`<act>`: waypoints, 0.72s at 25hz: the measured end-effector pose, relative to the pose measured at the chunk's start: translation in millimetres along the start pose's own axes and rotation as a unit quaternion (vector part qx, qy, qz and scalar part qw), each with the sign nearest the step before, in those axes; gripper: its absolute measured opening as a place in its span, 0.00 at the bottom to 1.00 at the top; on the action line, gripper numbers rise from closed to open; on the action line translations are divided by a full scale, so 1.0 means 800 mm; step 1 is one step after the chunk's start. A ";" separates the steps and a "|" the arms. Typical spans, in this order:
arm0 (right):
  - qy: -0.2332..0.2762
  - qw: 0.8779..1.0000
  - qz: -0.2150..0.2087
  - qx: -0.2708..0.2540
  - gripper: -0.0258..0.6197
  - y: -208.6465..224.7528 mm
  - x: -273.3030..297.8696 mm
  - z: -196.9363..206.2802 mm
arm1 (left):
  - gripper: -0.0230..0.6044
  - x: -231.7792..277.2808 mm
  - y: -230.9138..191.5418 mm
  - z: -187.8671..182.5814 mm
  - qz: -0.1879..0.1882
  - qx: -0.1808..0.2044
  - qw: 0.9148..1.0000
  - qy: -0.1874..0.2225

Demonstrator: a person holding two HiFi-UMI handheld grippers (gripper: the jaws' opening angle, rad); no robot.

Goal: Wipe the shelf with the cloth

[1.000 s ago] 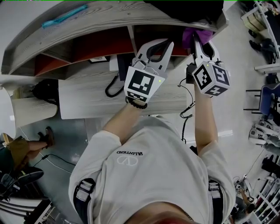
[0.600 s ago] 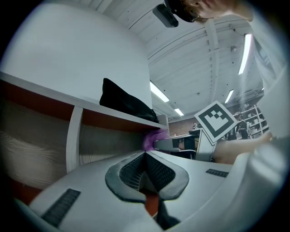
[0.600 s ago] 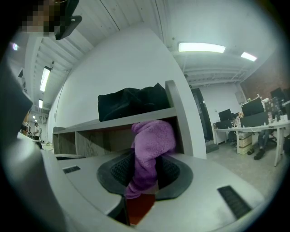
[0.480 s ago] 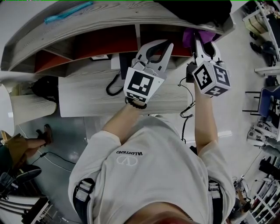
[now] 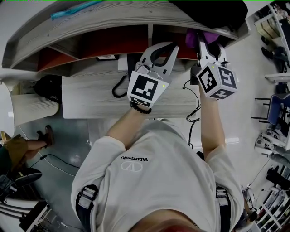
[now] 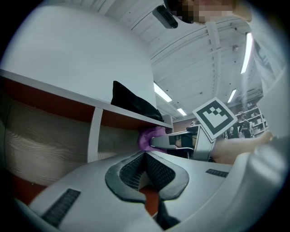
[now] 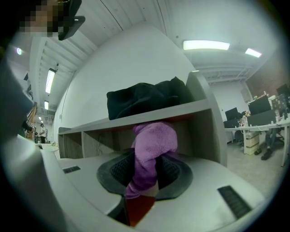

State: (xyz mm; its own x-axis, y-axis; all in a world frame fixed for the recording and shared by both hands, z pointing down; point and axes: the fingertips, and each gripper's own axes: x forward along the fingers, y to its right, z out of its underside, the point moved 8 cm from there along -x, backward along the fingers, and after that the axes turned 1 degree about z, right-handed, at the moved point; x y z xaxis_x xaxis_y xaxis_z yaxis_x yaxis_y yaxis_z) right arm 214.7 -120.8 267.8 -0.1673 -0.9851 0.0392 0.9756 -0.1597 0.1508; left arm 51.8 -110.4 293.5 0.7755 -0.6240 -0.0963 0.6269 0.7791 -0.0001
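Both grippers are up at the shelf (image 5: 113,18). The right gripper (image 5: 206,40) has the purple cloth (image 5: 211,36) pinched between its jaws. In its own view the cloth (image 7: 154,140) bunches up out of the right gripper (image 7: 146,165), with a tail hanging below the pads. Its upper end sits in front of the right-end compartment, just under the top board of the shelf (image 7: 90,126). Whether it actually touches the wood, I can't tell.

The left gripper (image 5: 172,45) sits just beside the right one, at the next compartment along, in front of the upright divider. Its own view shows the jaws of the left gripper (image 6: 145,154) closed pad to pad with nothing between them. From that side the cloth (image 6: 149,136) shows at the mouth of the right-end compartment, below the board of the shelf (image 6: 68,97).

On top of the shelf lies a black bundle (image 7: 145,99), right above where the cloth is held, and it also shows in the head view (image 5: 213,11). Below the shelf is a grey desk (image 5: 90,97) with a black cable (image 5: 118,86) looped on it.
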 end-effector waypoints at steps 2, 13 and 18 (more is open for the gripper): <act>0.000 1.000 -0.005 0.000 0.20 -0.007 0.004 0.001 | 0.04 -0.006 -0.004 0.003 -0.004 -0.002 1.000 -0.001; -0.001 0.999 -0.032 0.002 0.20 -0.042 0.025 0.005 | 0.04 -0.030 -0.029 0.001 -0.035 -0.006 0.999 0.005; -0.003 0.999 -0.043 -0.001 0.20 -0.065 0.034 0.008 | 0.04 -0.042 -0.042 -0.003 -0.045 -0.004 0.999 0.006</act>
State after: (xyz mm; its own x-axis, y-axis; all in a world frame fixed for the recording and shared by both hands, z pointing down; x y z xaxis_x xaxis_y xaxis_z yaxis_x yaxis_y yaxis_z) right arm 158.7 -139.0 267.8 -0.2504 -0.9676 0.0321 0.9580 -0.2429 0.1525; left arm 4.6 -115.7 294.2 0.7149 -0.6908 -0.1077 0.6934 0.7203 -0.0175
